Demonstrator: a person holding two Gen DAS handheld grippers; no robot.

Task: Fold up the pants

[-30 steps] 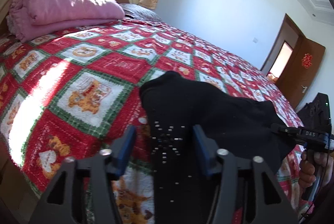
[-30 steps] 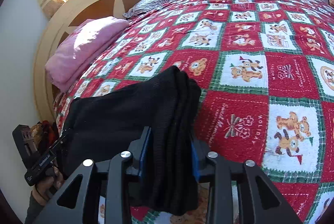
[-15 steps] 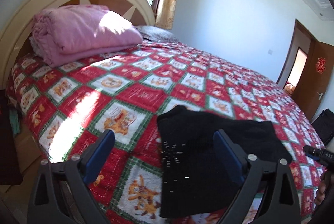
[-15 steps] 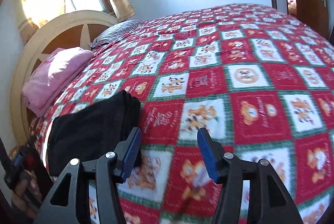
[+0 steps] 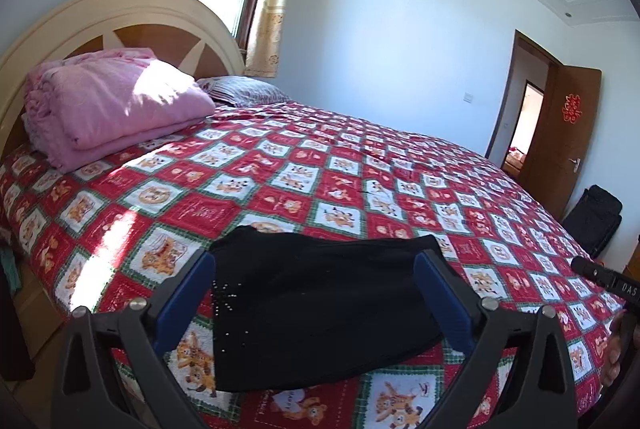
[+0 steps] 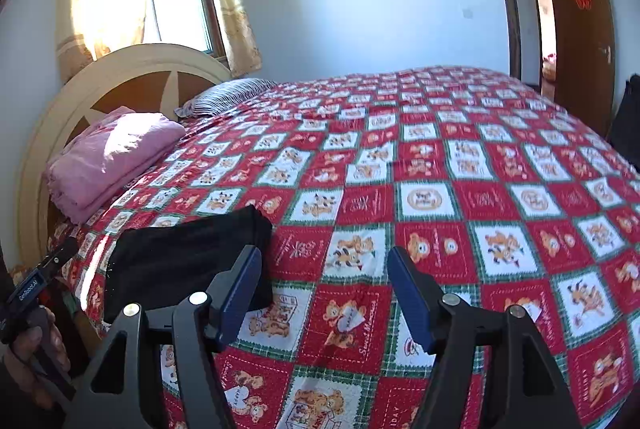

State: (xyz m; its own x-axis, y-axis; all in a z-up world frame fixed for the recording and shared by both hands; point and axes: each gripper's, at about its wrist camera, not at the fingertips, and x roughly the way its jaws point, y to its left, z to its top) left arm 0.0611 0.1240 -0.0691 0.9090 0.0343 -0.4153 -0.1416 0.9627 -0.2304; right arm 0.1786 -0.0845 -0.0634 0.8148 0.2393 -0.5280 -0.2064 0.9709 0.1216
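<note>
Black pants [image 5: 316, 305] lie folded into a compact rectangle on the near edge of the bed [image 5: 360, 181], flat on the red checked quilt [image 6: 440, 213], touching neither tool; step in hand reads as release after the last fold, hands clearing off.

Left tool [image 5: 316, 299] stands wide, its jaws having just been opening; in the left wrist view the pants show between the blue pads [image 5: 188, 297] but behind them, lying on the quilt, no pad pressing cloth.

Right tool [image 6: 324, 295] stands fairly wide too, jaws having just been opening; nothing between them, only quilt squares; the pants [image 6: 184, 261] sit to the left of its left finger in that view, apart from it as far as I can tell.

Stack looks tidy from both views; right edge thick with layers, near edge slightly rounded, small studs or beads visible on the left part; no loose leg trailing that I can see.

Pink blanket [image 5: 108, 105] folded by the headboard [image 5: 120, 17], striped pillow [image 6: 228, 97] beyond, both well apart from the pants.

Judgement: fold looks done or nearly done; next move calls for little, maybe a flattening press on the top layer or squaring a corner, otherwise simply pulling both tools clear without snagging the cloth; risk is a pad catching the top layer and dragging it open.
</note>
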